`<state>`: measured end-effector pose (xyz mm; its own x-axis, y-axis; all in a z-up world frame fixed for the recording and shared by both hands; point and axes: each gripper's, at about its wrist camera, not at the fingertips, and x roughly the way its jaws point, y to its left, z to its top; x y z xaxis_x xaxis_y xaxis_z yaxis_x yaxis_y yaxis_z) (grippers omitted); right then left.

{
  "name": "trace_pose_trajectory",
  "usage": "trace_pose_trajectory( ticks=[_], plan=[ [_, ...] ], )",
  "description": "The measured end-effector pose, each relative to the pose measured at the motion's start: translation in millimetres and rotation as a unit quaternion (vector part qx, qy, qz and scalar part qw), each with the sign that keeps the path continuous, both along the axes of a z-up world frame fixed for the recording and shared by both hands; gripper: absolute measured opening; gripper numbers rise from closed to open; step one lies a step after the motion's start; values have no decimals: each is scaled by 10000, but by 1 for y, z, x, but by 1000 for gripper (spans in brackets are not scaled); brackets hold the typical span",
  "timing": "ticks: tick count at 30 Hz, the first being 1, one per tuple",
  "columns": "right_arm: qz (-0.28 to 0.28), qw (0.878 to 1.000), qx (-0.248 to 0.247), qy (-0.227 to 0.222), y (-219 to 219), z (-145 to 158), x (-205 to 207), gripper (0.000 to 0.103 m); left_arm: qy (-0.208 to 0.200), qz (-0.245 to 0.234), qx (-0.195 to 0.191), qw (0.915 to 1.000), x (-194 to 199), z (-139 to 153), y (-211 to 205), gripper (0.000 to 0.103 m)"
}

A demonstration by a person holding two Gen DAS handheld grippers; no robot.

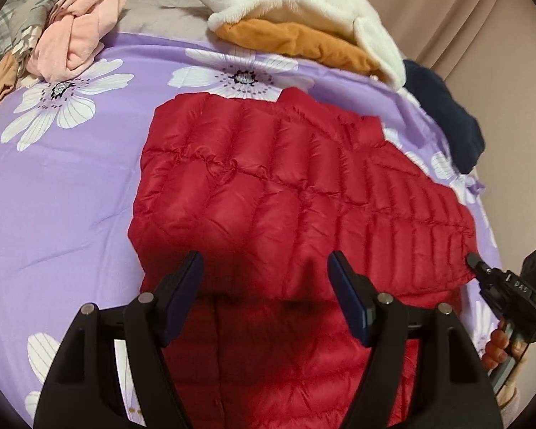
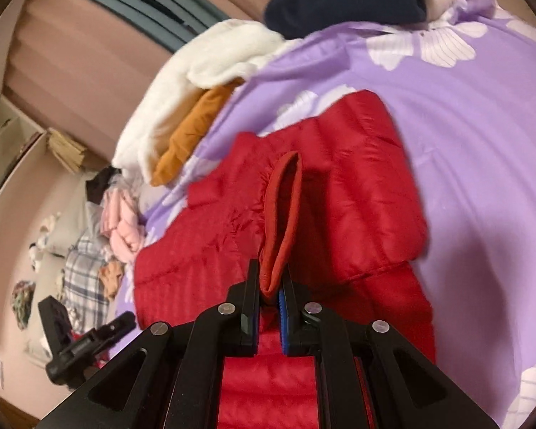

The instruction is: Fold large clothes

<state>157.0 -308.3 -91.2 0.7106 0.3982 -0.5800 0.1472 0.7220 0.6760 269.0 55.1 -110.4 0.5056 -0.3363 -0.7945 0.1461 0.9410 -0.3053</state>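
Left wrist view: red puffer jacket (image 1: 286, 186) lies mid-bed on purple flowered sheet (image 1: 60, 193), sleeve folded across body. Left gripper (image 1: 266, 286) hovers above near hem, jaws open, nothing between them; likely lining up next grab. Folded cream and orange clothes (image 1: 303, 25) stacked at far edge, kept clear of work area.

Right wrist view: right gripper (image 2: 269, 286) jaws closed on sleeve cuff (image 2: 280, 214), lifting it above jacket, probably to lay sleeve inward.
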Motion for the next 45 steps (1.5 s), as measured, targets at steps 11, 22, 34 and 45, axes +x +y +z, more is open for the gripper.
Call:
trace_pose_trajectory(
  ticks=[11,22,34,45],
  plan=[
    [-153,9965,-682,453,-11,-7,-2,15,213,-32,298,9993,12,-18,-10,71],
    [191,9854,-1679,-213,24,5,-2,17,72,-164,840,9963,11,-28,-29,63],
    [330,9902,-1347,163,16,3,-19,30,518,-40,290,9982,-12,-23,4,75],
    [16,9948,-825,601,-29,-10,-134,46,875,626,-1092,9882,-132,-30,88,81]
  ],
)
